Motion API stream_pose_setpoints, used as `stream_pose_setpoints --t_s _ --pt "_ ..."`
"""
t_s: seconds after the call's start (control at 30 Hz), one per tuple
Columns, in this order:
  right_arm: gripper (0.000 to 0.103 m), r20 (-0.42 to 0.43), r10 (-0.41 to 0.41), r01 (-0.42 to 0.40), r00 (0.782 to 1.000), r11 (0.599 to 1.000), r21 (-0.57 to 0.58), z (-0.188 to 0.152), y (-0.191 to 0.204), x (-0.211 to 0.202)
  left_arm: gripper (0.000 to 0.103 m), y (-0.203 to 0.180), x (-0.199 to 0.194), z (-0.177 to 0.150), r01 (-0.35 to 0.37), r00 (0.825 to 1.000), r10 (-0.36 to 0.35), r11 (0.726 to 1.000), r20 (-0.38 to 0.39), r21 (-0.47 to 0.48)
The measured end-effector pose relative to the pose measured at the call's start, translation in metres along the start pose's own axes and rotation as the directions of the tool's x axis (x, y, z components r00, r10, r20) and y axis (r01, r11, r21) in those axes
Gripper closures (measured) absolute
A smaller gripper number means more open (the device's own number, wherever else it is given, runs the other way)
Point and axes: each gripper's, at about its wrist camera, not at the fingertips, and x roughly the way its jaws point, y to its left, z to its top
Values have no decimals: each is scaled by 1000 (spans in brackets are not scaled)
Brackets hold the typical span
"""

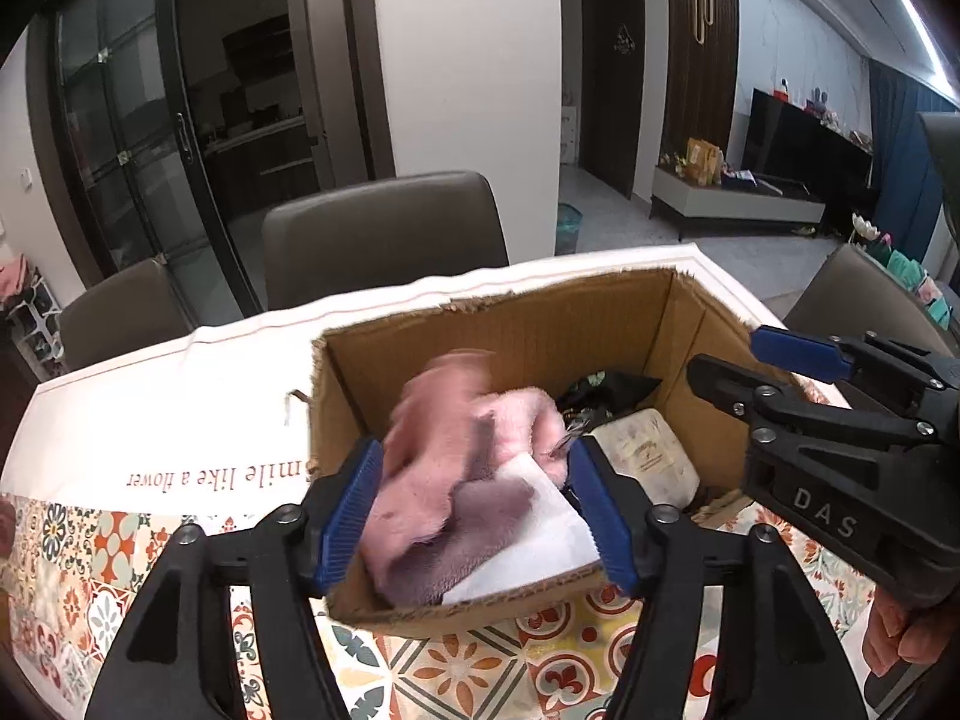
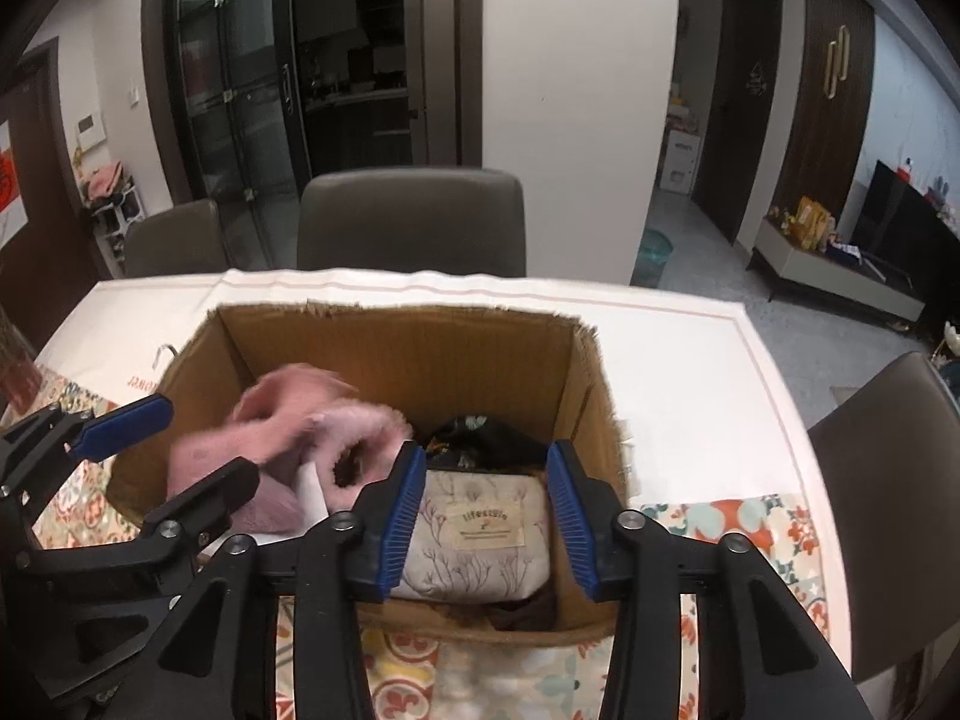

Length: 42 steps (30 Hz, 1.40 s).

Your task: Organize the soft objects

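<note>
An open cardboard box (image 1: 498, 324) (image 2: 396, 342) stands on the table. A fluffy pink soft item (image 1: 438, 468) (image 2: 288, 438), blurred by motion, lies in the box's left part with a white piece (image 1: 528, 540) under it. My left gripper (image 1: 480, 516) is open above it, jaws on either side, not touching. A cream floral pouch (image 2: 480, 534) (image 1: 648, 456) and a dark floral item (image 2: 474, 432) lie in the right part. My right gripper (image 2: 486, 516) is open and empty over the pouch.
The table has a white cloth (image 2: 690, 372) and a patterned floral cover (image 1: 120, 552). Grey chairs (image 1: 384, 234) (image 2: 888, 480) stand behind and at the right. The left gripper also shows at the left of the right wrist view (image 2: 120, 426).
</note>
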Motion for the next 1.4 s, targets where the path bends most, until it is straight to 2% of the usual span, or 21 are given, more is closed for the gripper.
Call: stream_pose_setpoints --t_s 0.2,0.43,0.9,1.07,1.4 --pt "50 46 -8 5 999 998 59 4 -4 -31 31 8 -35 1 -43 998 44 999 50 -27" --pt "50 90 -15 6 996 995 99 -3 1 -72 25 17 -80 -7 -86 989 91 995 114 -47" --pt "32 170 -108 84 980 987 139 -45 29 -159 20 22 -166 -44 -92 970 100 995 221 -42" --pt "32 189 -121 95 975 986 138 -60 35 -182 19 18 -193 -59 -91 967 99 995 235 -45" --pt "32 237 -96 72 967 991 110 -87 35 -226 18 0 -242 -87 -124 954 148 987 261 -106"
